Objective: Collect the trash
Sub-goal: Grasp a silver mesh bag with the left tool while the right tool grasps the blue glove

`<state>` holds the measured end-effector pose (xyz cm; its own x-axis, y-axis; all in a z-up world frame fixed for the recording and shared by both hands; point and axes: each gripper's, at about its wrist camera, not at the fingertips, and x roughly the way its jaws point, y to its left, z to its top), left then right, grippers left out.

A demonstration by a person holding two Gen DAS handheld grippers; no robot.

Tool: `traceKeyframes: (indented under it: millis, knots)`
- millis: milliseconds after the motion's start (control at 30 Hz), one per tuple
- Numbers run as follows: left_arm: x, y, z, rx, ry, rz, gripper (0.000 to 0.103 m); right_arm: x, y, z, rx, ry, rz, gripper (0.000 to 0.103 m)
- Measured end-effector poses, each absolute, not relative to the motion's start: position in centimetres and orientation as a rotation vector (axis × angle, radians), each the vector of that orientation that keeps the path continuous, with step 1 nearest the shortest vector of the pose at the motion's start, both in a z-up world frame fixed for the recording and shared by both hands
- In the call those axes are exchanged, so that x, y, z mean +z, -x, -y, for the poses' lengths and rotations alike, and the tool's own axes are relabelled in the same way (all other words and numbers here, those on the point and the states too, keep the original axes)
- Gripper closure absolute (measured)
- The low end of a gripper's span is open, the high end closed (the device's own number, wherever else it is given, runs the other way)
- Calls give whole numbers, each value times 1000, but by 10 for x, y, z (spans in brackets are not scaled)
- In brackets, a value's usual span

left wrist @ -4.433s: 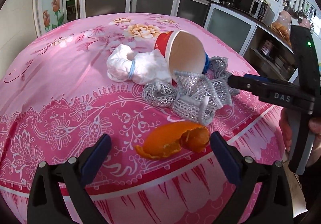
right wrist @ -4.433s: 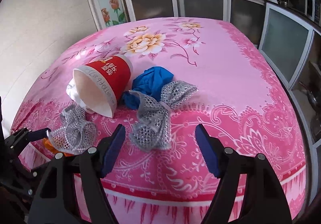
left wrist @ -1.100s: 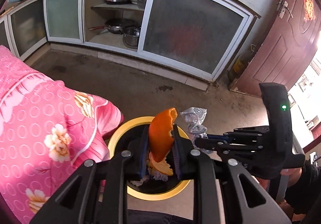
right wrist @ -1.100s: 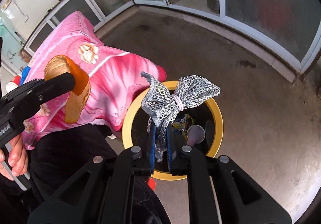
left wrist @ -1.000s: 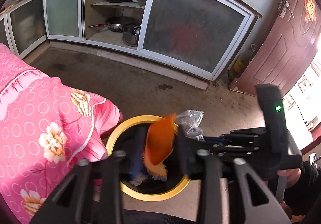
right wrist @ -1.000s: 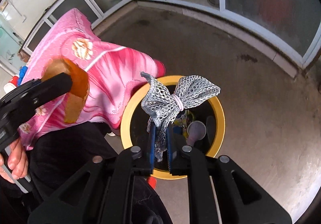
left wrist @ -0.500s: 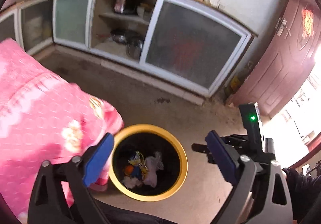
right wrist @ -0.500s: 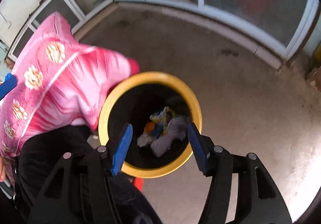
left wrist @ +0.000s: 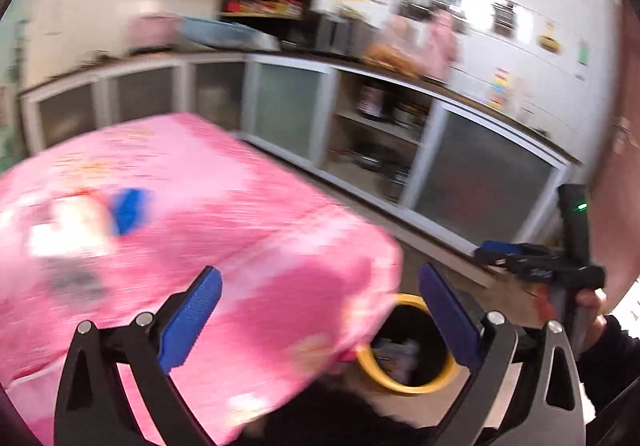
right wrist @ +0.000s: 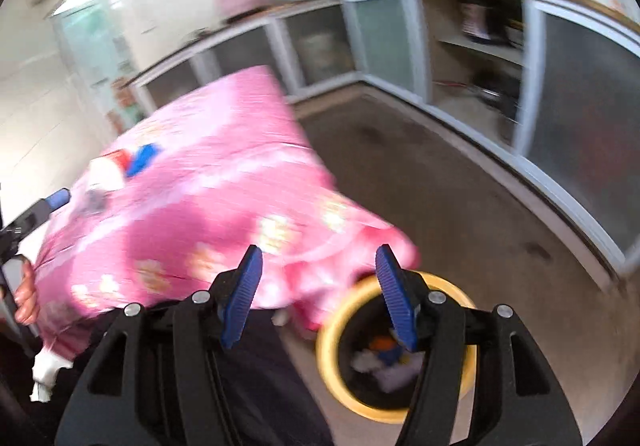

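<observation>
The left gripper [left wrist: 320,304] stood released, its 2 blue pads [left wrist: 188,320] spread wide with nothing between them, low in its frame over the pink cloth [left wrist: 248,230]. The right gripper [right wrist: 318,292] was also released and empty, its pads [right wrist: 394,294] about half apart. Just beyond its right pad, at the lower right of that frame, sat the bin [right wrist: 332,330], yellow-rimmed and dark inside, with orange, blue and pale scraps at the bottom. The table corner hung beside the bin's rim. On the cloth at mid left, all blurred, lay a blue scrap [right wrist: 144,158] touching a red cup [right wrist: 116,158] and something white. Cabinets [right wrist: 400,38] ran along the back.
</observation>
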<state>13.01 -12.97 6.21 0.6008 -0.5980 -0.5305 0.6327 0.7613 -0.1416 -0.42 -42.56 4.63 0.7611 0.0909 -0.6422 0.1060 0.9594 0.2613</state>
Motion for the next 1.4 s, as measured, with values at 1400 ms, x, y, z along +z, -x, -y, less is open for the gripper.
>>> traceKeyframes:
  millis: [1400]
  knots:
    - [-19, -290, 9, -371, 114, -842, 8, 24, -363, 164, 438, -130, -999, 55]
